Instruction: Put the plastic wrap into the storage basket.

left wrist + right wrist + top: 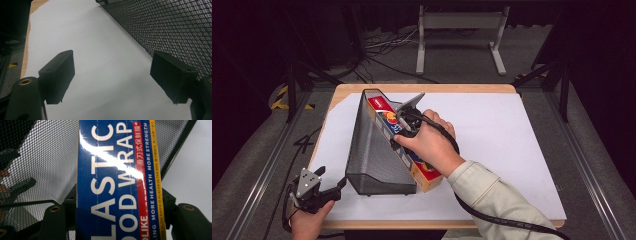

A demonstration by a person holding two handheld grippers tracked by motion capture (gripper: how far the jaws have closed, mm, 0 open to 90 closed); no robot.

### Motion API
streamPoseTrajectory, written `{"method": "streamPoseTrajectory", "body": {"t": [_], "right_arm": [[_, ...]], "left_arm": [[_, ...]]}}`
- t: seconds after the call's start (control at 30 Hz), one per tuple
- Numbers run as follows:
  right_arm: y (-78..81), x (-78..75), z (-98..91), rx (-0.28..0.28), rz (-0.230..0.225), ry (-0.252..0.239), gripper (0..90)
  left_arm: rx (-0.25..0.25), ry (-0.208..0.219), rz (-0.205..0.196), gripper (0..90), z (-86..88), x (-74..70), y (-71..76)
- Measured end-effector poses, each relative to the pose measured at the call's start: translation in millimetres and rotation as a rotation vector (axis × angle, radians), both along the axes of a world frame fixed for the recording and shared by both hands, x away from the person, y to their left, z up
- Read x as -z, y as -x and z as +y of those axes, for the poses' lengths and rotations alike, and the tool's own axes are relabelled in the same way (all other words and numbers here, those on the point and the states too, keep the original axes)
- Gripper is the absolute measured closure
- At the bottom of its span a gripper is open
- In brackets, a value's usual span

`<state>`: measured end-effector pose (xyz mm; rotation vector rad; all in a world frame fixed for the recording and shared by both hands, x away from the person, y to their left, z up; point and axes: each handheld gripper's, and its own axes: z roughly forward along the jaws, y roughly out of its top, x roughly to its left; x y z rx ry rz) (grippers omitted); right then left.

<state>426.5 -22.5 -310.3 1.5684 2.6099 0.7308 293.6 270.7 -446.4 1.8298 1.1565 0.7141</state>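
Work in hand: a box of plastic wrap (404, 145) is being placed into a black mesh file holder (374, 150) on the table.
Box position: the box is seen leaning along the holder's open right side, one end low near the front corner, the other raised toward the back; whether it is fully seated inside cannot be told.
Right gripper (404, 125): clamped on the box, one jaw on each long side (the right gripper view shows the blue label (112, 182) held between them).
Left gripper (112, 77): jaws spread apart with nothing between them, held just beside the holder's mesh wall (170, 27) near the front left corner of the table.
Progress: judged as late in the placing; the box is at the holder, but the grip is not yet released.
Left to do: the box is probably to be settled and let go.
Surface: a white sheet (492, 135) is laid over a wooden tabletop (422, 88).
Room: dark surroundings, grey floor, cables (382, 47) and a metal stand (459, 35) behind the table.
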Motion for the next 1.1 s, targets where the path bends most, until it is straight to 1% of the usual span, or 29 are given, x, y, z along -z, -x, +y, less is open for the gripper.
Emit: {"method": "streamPoseTrajectory", "body": {"t": [0.2,0.23,0.37,0.43,0.63,0.67,0.7,0.73,0.87,0.9,1.1], "right_arm": [[-4.0,9.8,8.0,0.023,0.021,0.003,40.5],[-4.8,11.5,8.9,0.024,0.024,0.005,40.5],[-7.1,16.0,10.7,0.035,0.041,0.007,40.5],[-8.4,18.7,12.2,0.041,0.048,0.014,40.5],[-10.7,24.1,17.4,0.038,0.056,0.036,40.4],[-11.8,25.7,19.9,0.045,0.055,0.05,40.4],[-11.8,25.7,19.9,0.045,0.055,0.05,40.4],[-12.1,26.1,20.5,0.046,0.054,0.054,40.4],[-14.0,28.3,24.1,0.056,0.055,0.072,40.3],[-15.4,30.5,26.6,0.054,0.058,0.085,40.2],[-16.1,31.1,31.7,0.057,0.069,0.101,40.1]], "left_arm": [[0.001,-0.009,0.004,20.4,0.0,1.0,0.1],[0.0,-0.004,0.003,20.4,-0.1,1.2,0.3],[0.003,-0.007,0.006,20.4,0.6,2.0,-0.2],[-0.002,-0.015,0.008,20.4,1.3,2.7,-0.8],[-0.001,-0.014,0.007,20.4,1.1,2.5,-0.8],[-0.001,-0.014,0.012,20.3,0.3,3.3,-1.1],[-0.001,-0.014,0.012,20.3,0.3,3.3,-1.1],[0.002,-0.024,0.013,20.3,0.4,3.7,-1.5],[0.004,-0.022,0.013,20.4,0.3,4.3,-1.8],[0.004,-0.021,0.014,20.3,0.6,4.1,-1.7],[-0.004,-0.013,0.022,20.4,3.3,5.3,-2.2]]}}
